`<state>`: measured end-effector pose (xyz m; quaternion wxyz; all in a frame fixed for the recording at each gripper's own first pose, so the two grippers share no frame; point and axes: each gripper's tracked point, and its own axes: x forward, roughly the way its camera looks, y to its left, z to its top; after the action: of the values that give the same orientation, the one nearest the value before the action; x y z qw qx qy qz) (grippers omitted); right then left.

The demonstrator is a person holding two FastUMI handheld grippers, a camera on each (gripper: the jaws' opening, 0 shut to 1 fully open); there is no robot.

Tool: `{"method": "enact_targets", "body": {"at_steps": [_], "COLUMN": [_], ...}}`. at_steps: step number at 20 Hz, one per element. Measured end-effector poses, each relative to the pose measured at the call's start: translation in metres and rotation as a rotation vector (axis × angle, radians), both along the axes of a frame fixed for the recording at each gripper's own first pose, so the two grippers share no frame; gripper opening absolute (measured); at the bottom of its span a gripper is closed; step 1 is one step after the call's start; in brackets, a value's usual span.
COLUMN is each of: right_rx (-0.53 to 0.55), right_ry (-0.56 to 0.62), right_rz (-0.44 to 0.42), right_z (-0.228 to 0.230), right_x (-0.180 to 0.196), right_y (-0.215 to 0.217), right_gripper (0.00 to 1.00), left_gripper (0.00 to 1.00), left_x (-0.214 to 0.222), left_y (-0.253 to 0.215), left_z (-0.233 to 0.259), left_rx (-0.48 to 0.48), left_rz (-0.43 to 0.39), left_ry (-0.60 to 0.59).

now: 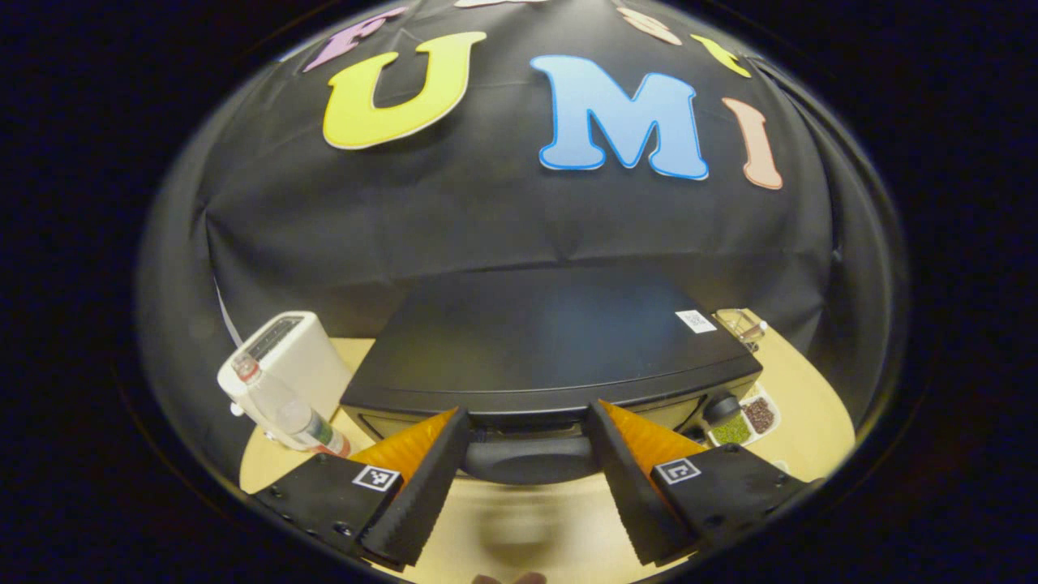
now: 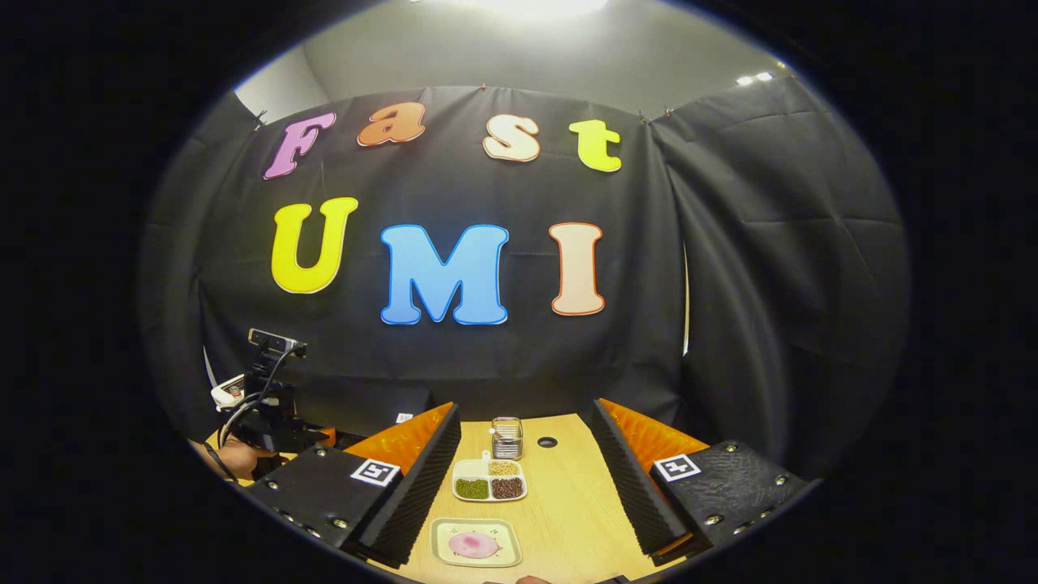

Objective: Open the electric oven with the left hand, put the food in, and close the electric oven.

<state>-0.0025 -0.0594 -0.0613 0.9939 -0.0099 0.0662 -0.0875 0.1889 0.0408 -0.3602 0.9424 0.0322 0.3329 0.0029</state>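
Three bean heaps fill the divided tray (image 2: 489, 480).

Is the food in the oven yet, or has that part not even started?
Not yet. The electric oven looks closed. The left gripper is open with its fingers on either side of the door handle, so opening is just starting. The food sits on its small plate on the table, in front of the open right gripper. Opening, loading and closing are all left.

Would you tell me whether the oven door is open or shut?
Shut: the oven door sits flush, its handle between the open left gripper fingers.
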Motion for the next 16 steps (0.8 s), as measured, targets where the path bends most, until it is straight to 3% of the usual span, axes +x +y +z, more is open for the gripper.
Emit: {"method": "enact_targets", "body": {"at_steps": [12,13,14,16], "right_rx": [0.022,0.022,0.024,0.031], "right_ry": [0.023,0.026,0.030,0.036], "right_rz": [0.057,0.060,0.063,0.064], "right_z": [-0.010,-0.011,-0.012,-0.013], "right_x": [0.004,0.004,0.004,0.002], "right_y": [0.020,0.021,0.023,0.024], "right_gripper": [0.98,0.98,0.98,0.98], "left_gripper": [1.00,0.92,0.98,0.98], "left_x": [-0.051,-0.053,-0.056,-0.063], "left_y": [-0.002,-0.002,-0.002,-0.002], "left_z": [-0.008,-0.010,-0.011,-0.013], "left_rx": [-0.020,-0.019,-0.023,-0.026], "left_rz": [-0.063,-0.063,-0.059,-0.052], "left_ry": [-0.025,-0.027,-0.025,-0.031]}}
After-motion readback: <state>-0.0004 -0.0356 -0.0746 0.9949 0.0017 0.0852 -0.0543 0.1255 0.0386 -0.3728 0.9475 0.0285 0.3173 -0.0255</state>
